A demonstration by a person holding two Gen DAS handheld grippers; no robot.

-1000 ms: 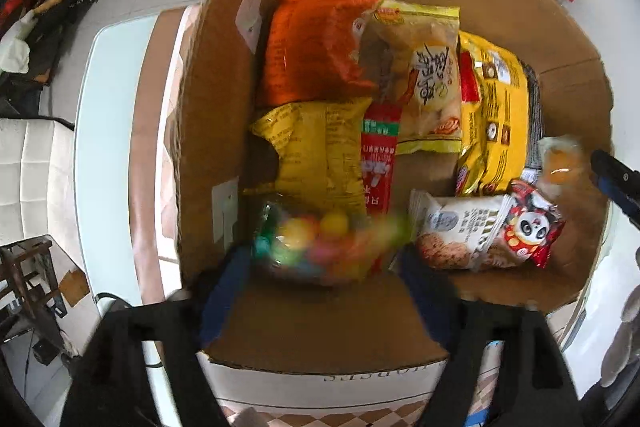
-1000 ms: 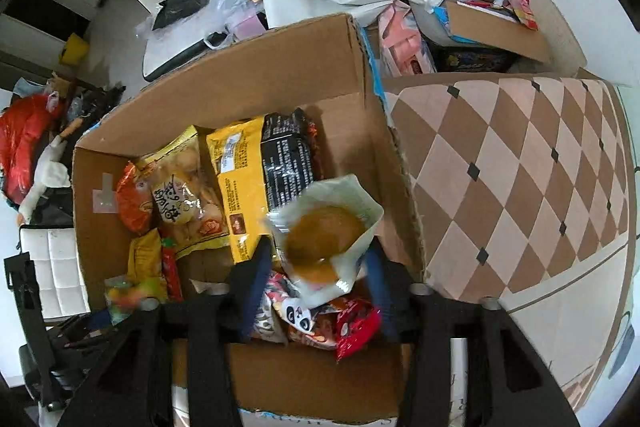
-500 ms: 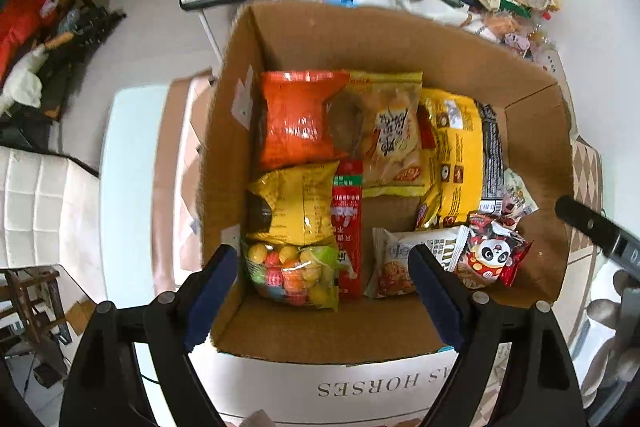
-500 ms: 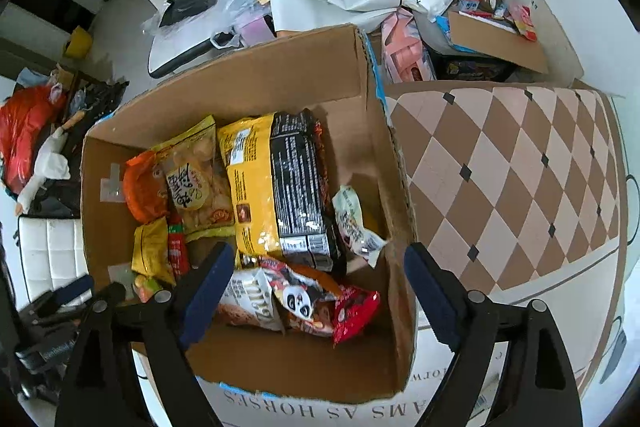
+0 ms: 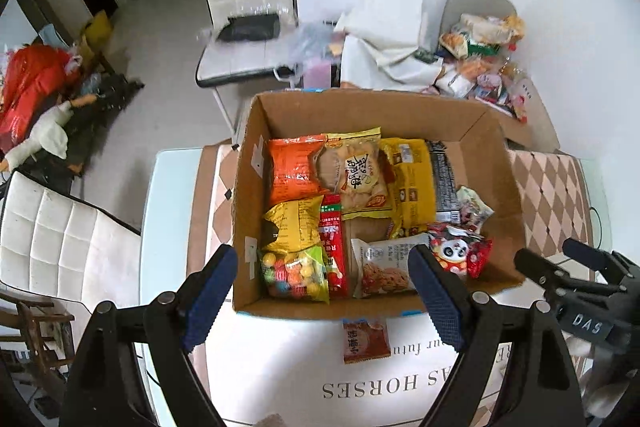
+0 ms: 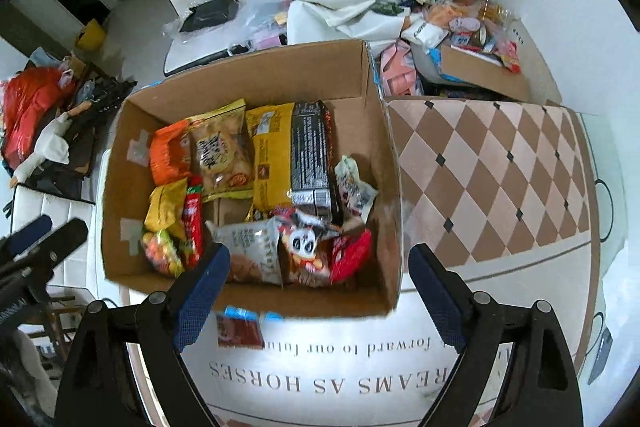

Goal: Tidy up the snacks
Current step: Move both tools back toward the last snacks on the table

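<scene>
- The table [image 6: 500, 163], under a diamond-pattern cloth, carries a cardboard box [image 5: 496, 187] that fills its middle and left part, and the box is already well stocked, so the sorting looks well under way.
- Beyond the table's far right corner a heap of loose snacks [image 6: 460, 7] sits on a chair, and that looks like the stock left to sort.
- Along the box's far wall lie an orange bag [image 5: 290, 167], a pale cracker bag [image 5: 354, 175] and a big yellow pack [image 5: 412, 187] with a black pack [image 6: 310, 155] beside it.
- Near the box's front wall, from its left: a yellow bag [image 5: 292, 227], a candy bag [image 5: 294, 273] of bright balls, a red stick pack [image 5: 332, 247], a cookie bag [image 5: 384, 267] and a red panda packet [image 5: 458, 255].
- A small clear-wrapped snack [image 6: 354, 183] leans against the box's right wall.
- One red sachet [image 5: 366, 341] lies outside, on the cloth just in front of the box's front wall, not yet put away.
- The left gripper [image 5: 324, 291] hovers over the box's front edge, fingers spread, nothing between them.
- The right gripper [image 6: 320, 291] hangs over the same edge, its jaws opening, and nothing sits between them.
</scene>
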